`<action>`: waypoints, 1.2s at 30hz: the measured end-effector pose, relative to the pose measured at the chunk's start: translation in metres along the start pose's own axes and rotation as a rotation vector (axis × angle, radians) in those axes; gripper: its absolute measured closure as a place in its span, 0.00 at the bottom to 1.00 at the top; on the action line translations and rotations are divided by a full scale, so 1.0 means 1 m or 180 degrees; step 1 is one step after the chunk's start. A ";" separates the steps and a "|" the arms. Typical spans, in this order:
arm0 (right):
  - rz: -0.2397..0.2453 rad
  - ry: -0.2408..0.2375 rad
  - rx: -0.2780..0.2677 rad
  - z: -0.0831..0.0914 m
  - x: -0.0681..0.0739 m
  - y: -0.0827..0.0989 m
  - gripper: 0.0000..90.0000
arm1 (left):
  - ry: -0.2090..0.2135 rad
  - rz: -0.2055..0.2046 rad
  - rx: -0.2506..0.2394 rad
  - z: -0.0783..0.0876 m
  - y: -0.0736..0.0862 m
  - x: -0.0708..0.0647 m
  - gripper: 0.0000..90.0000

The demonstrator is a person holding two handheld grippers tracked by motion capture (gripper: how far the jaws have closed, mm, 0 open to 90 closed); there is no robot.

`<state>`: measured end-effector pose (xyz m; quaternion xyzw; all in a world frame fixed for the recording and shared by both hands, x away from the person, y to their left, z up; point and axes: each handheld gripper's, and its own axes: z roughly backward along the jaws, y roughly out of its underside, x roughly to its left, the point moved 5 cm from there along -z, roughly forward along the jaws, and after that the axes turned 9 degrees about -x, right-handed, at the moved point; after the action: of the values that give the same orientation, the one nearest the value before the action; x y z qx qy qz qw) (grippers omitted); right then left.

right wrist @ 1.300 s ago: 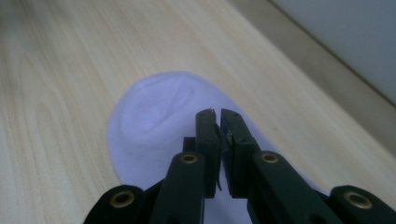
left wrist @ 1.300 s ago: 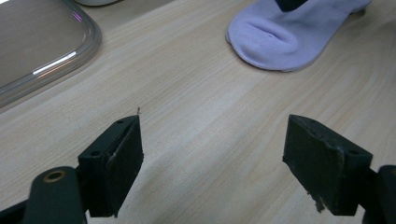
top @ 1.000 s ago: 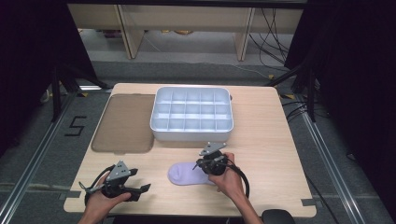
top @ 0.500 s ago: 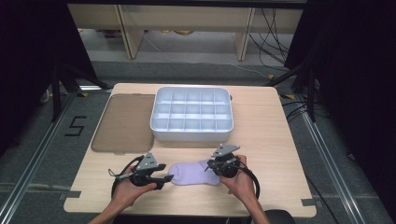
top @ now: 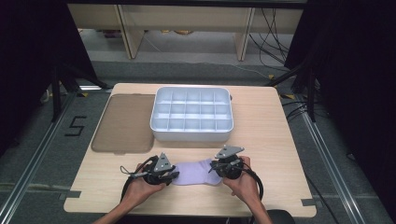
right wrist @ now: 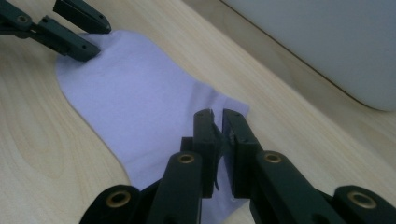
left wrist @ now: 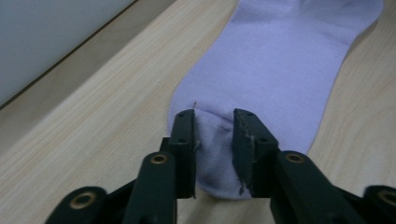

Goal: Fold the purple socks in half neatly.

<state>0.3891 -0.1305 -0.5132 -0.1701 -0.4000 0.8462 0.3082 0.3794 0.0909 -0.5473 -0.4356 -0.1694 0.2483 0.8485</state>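
I see a lilac sock (left wrist: 280,70) of soft, matt knitted cloth with a fine, even weave, bunched into small wrinkles between my left gripper's (left wrist: 212,140) matt black plastic jaws, whose edges look scuffed. It lies on a table (top: 275,140) of pale, smooth wood-grain laminate with a faint sheen. Beyond it, the white compartment tray (top: 191,114) looks like smooth, slightly glossy plastic, and its lid (top: 123,123) like translucent brownish plastic.

one lilac sock (top: 195,171), two hand-held grippers, left (top: 169,176) and right (top: 215,168), one white compartment tray (top: 191,134), one brown translucent lid (top: 123,123), one wooden table (top: 261,140).
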 end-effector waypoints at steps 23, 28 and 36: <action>0.0287 -0.0414 0.0272 -0.036 0.056 0.002 0.97 | 0.0278 0.0110 -0.0310 0.026 -0.021 0.000 0.94; 0.0282 -0.0498 0.0242 -0.039 0.065 0.000 0.97 | 0.0324 0.0115 -0.0316 0.036 -0.021 -0.002 0.94; 0.0333 -0.0617 0.0188 -0.046 0.079 -0.005 0.97 | 0.0397 0.0232 -0.0391 0.045 -0.023 0.004 0.94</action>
<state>0.3562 -0.0497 -0.5418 -0.0990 -0.3934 0.8850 0.2283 0.3664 0.1115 -0.5027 -0.5073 -0.1152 0.2406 0.8194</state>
